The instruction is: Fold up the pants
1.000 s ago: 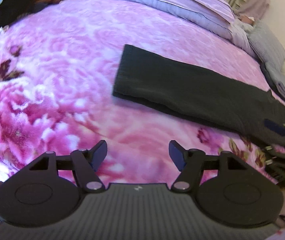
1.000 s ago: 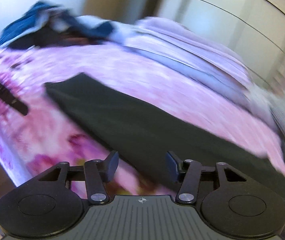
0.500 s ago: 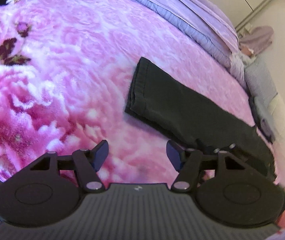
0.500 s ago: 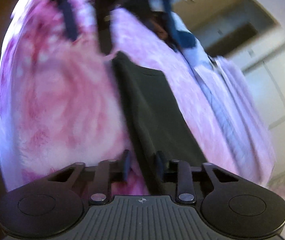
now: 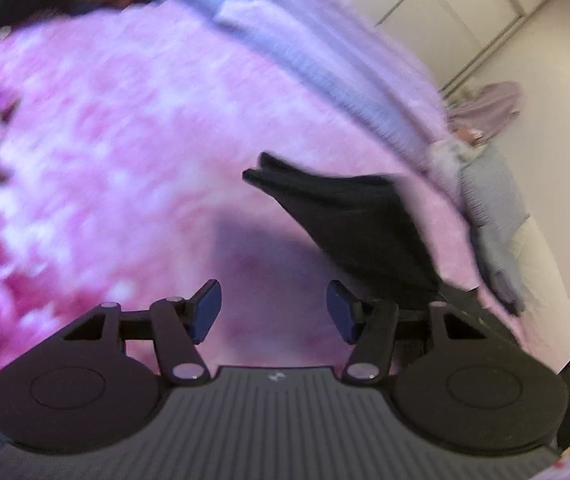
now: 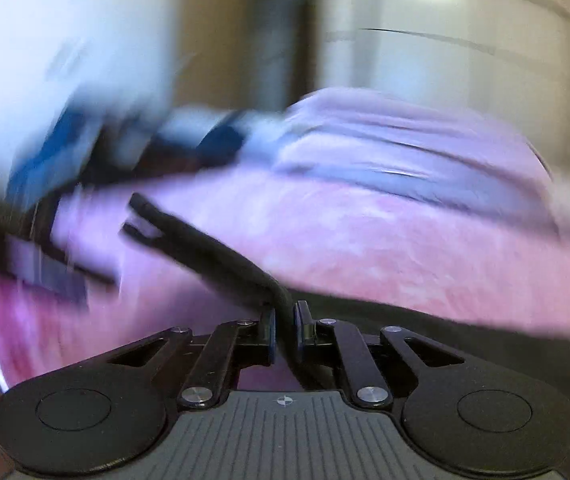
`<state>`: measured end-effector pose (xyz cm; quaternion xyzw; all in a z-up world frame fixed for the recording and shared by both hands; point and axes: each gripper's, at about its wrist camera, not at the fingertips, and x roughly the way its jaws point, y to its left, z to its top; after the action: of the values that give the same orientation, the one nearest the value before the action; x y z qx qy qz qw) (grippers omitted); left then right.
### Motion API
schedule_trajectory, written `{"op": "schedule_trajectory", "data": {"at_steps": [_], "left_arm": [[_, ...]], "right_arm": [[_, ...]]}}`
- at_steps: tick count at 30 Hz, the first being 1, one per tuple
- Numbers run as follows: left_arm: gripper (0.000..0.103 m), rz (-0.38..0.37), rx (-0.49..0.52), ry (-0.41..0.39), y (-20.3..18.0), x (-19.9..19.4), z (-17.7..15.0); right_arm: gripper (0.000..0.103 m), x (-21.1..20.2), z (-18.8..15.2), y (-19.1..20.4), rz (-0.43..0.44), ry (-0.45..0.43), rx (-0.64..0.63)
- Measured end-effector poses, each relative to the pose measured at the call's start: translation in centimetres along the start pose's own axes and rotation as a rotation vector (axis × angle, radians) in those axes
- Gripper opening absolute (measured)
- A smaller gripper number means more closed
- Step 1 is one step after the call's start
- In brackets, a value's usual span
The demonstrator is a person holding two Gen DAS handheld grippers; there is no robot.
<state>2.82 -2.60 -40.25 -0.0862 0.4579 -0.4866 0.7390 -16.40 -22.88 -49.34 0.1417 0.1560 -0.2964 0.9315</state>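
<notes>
So the right tongs (image 6: 283, 330) are clamping down on the black pants (image 5: 361, 224), pinching a thin bunched edge of the fabric right between the pads. From that pinch the cloth is running up and off to the left of those tongs, lifted clear of the pink floral blanket (image 5: 117, 148) on the bed, with two layers splitting apart at the far tip. More of the dark fabric is trailing off low to the right of the tongs.

The left tongs (image 5: 273, 312) are hanging over the blanket with the jaws partway apart and nothing between them; they've just been narrowing a bit. The pants are sitting just ahead and to the right of them, one folded end sticking up in the air, casting a shadow on the blanket right in front of the tongs.

Everything's pretty motion-blurred, especially on the right side. Rumpled lilac bedding (image 6: 405, 132) is piled way beyond both tongs.
</notes>
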Motion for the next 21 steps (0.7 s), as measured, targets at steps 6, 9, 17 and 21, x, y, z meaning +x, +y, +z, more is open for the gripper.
{"op": "schedule_trajectory", "data": {"at_steps": [6, 9, 17, 21], "left_arm": [[0.052, -0.135, 0.177, -0.039, -8.0, 3.3, 1.6], [0.052, -0.195, 0.262, 0.022, -12.2, 7.6, 0.7], [0.051, -0.2, 0.323, 0.237, -18.2, 17.9, -5.5], [0.051, -0.205, 0.344, 0.241, -18.7, 18.7, -6.2]], "right_arm": [[0.005, -7.4, 2.6, -10.8, -0.117, -0.203, 0.477], [0.005, -11.0, 0.5, -17.1, -0.221, -0.236, 0.684], [0.016, -11.4, -7.9, -27.6, -0.213, -0.112, 1.077], [0.046, -11.8, -6.6, -29.5, -0.194, -0.171, 1.08]]}}
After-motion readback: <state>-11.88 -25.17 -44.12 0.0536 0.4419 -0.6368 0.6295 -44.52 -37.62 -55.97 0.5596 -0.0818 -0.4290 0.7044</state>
